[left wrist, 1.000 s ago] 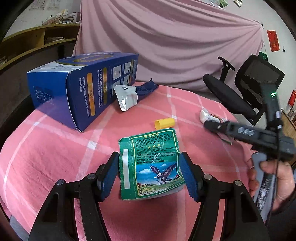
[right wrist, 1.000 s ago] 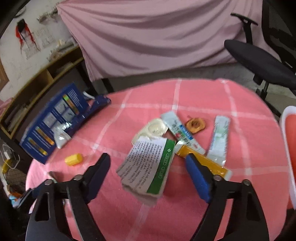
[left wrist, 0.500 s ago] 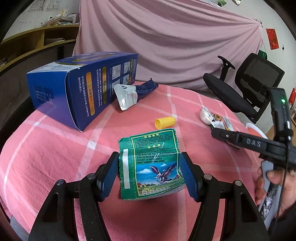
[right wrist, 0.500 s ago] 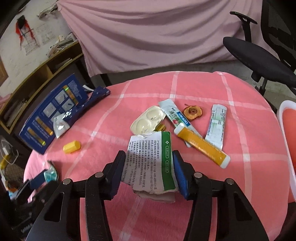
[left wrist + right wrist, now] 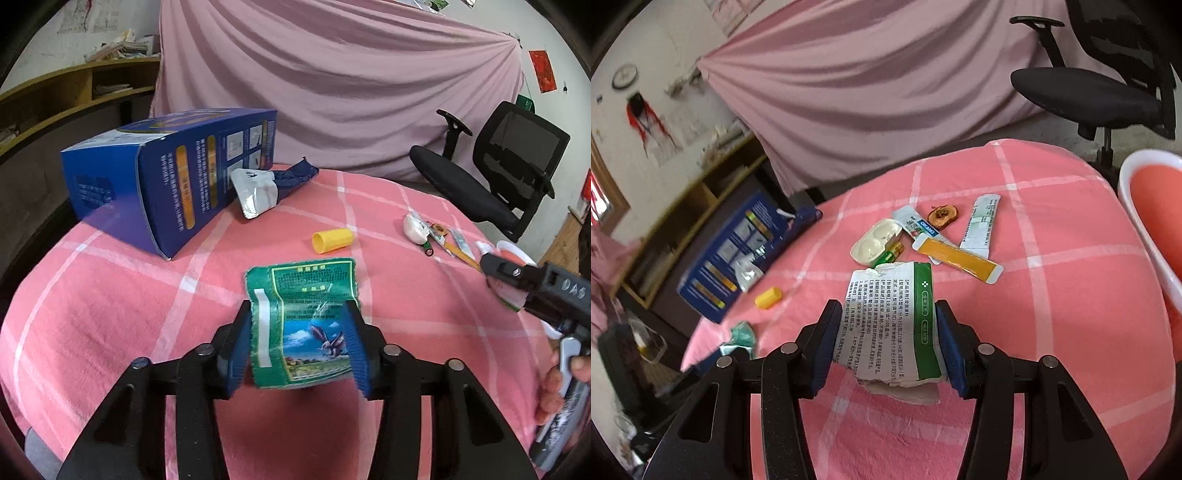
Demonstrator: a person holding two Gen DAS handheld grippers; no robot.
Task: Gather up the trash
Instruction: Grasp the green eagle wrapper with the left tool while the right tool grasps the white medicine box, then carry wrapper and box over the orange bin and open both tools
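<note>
My left gripper point(image 5: 300, 343) is shut on a green packet with an eagle picture point(image 5: 301, 314), held just above the pink checked tablecloth point(image 5: 110, 295). My right gripper point(image 5: 888, 338) is shut on a torn white and green printed box point(image 5: 892, 321), lifted off the cloth. The right gripper also shows at the right edge of the left wrist view point(image 5: 532, 284). The green packet shows small in the right wrist view point(image 5: 740, 334).
A big blue box point(image 5: 170, 173) lies at the back left with a silver pouch point(image 5: 255, 192) beside it. A yellow cap point(image 5: 332, 240) lies mid-table. Several wrappers, a white blister tray point(image 5: 875, 245) and an orange sachet point(image 5: 958, 258) lie together. A white-rimmed red bin point(image 5: 1152, 221) stands right. An office chair point(image 5: 491, 177) stands behind.
My right gripper closed on the white and green box and lifted it. My left gripper squeezed the green packet tighter and raised it slightly.
</note>
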